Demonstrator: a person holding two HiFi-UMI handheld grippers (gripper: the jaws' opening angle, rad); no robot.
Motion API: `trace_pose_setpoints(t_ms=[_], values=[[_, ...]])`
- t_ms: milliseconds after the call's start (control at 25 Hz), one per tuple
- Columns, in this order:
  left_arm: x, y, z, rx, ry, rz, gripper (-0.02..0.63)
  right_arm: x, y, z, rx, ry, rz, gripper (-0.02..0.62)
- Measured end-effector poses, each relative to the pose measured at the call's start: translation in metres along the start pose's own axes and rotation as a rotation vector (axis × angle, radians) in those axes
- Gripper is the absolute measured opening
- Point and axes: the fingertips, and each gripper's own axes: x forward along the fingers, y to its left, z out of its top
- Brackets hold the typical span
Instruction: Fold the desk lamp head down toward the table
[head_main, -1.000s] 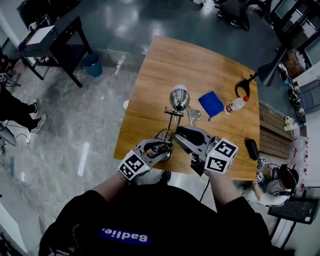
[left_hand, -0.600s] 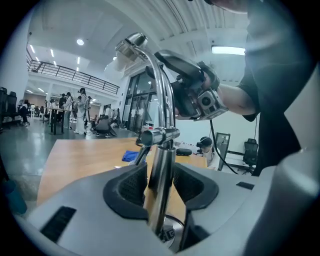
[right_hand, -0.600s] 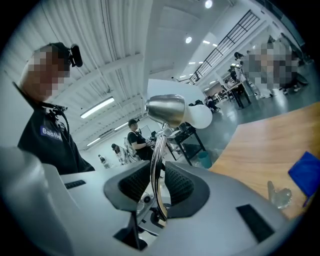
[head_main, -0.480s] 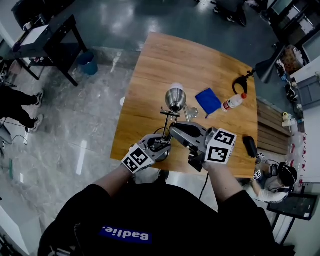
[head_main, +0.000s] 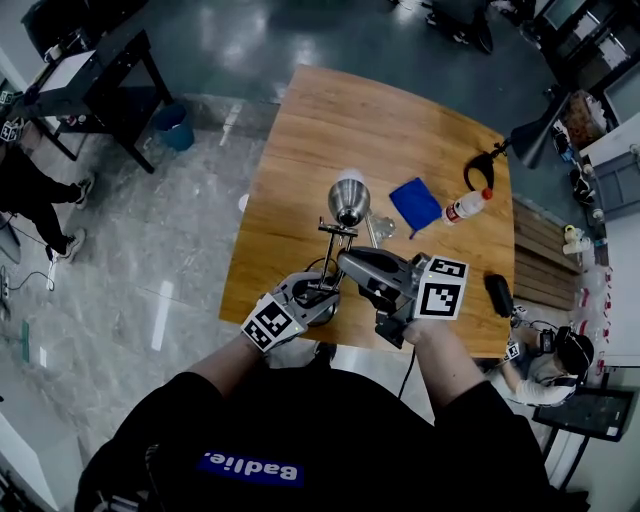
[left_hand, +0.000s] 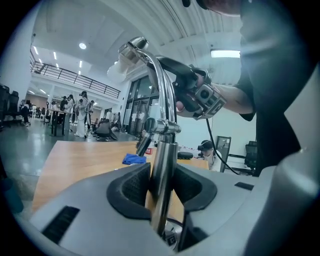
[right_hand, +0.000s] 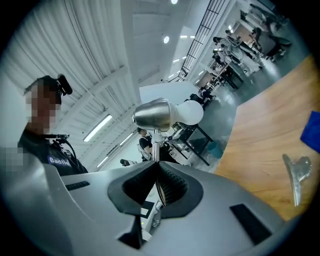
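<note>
While the desk lamp (head_main: 338, 232) stands on the counter (head_main: 400, 130): left gripper (left_hand: 162, 187), jaws just closing, clamps its upright post (left_hand: 162, 165); right gripper (right_hand: 156, 187), also just closing, pinches the thin arm (right_hand: 155, 145); lamp head (right_hand: 152, 115) raised beyond it.

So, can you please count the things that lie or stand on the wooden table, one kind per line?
Silver desk lamp: 1
Black lamp with cone shade: 1
Blue cloth: 1
Bottle with red cap: 1
Metal clip: 1
Black oblong thing: 1
Total: 6
</note>
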Motion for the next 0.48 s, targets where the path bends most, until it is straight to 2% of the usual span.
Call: trace_pose_setpoints(t_ms=[200, 480], values=[[0.0, 0.0, -0.002, -0.015, -0.018, 0.009, 0.135, 0.0, -0.002, -0.001, 0.101, -0.017, 0.039, 0.031], [0.001, 0.0, -0.002, -0.006, -0.023, 0.003, 0.135, 0.002, -0.027, 0.006, 0.208, -0.018, 0.018, 0.026]])
